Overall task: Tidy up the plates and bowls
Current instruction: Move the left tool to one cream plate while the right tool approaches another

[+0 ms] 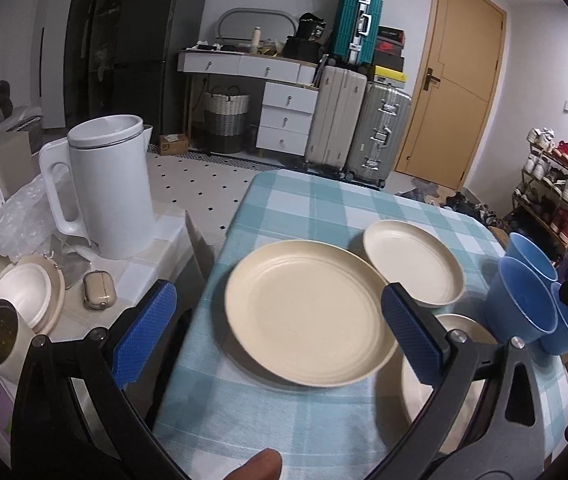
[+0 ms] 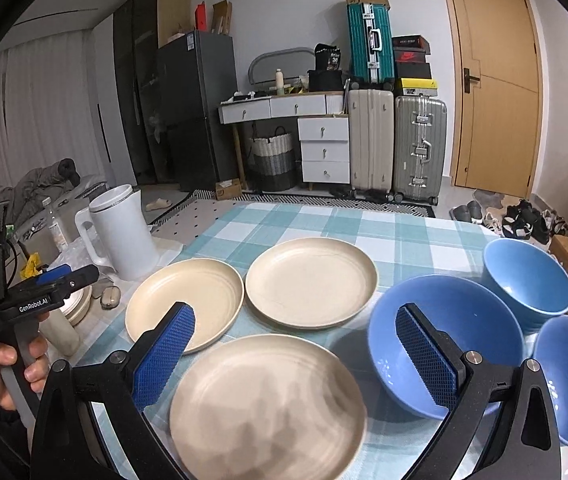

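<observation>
Three cream plates [image 2: 267,404] lie flat and separate on the checked tablecloth [image 2: 404,232], not yet stacked, with three blue bowls [image 2: 444,344] grouped just to their right, so each kind probably awaits nesting. Both grippers hover spread wide and empty: the left gripper [image 1: 279,332] above the left plate [image 1: 304,312], the right gripper [image 2: 296,364] between the nearest plate and nearest bowl. A white kettle [image 1: 111,184] stands on the side table left, well clear; nothing blocks either reach.
</observation>
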Available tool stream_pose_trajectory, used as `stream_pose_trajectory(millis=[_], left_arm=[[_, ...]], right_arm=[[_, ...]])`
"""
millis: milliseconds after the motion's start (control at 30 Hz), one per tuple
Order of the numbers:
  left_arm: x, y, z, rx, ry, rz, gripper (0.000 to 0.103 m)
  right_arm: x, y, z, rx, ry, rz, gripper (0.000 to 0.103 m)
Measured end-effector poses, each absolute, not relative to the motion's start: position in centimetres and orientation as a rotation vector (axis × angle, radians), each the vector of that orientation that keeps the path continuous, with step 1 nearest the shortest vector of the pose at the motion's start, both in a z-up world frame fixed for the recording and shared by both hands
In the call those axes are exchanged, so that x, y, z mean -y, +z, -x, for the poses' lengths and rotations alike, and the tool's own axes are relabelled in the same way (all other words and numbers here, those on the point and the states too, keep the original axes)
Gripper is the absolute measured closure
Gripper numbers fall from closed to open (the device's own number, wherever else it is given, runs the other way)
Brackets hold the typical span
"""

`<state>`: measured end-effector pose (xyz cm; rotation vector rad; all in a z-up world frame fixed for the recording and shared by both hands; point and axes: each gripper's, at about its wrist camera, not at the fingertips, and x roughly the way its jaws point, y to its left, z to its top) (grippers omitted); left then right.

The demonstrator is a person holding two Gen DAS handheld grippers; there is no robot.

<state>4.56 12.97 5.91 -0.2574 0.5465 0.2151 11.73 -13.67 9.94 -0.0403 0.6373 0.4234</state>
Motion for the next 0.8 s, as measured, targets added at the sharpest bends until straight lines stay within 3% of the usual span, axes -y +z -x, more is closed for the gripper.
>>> stream_pose_trajectory(millis=[800], left_arm=[[-16.4,1.1,-9.9,-0.677,0.281,0.243,0.001]], right_arm=[[5.4,5.1,-18.3,-0.772,0.529,0.070,0.001]])
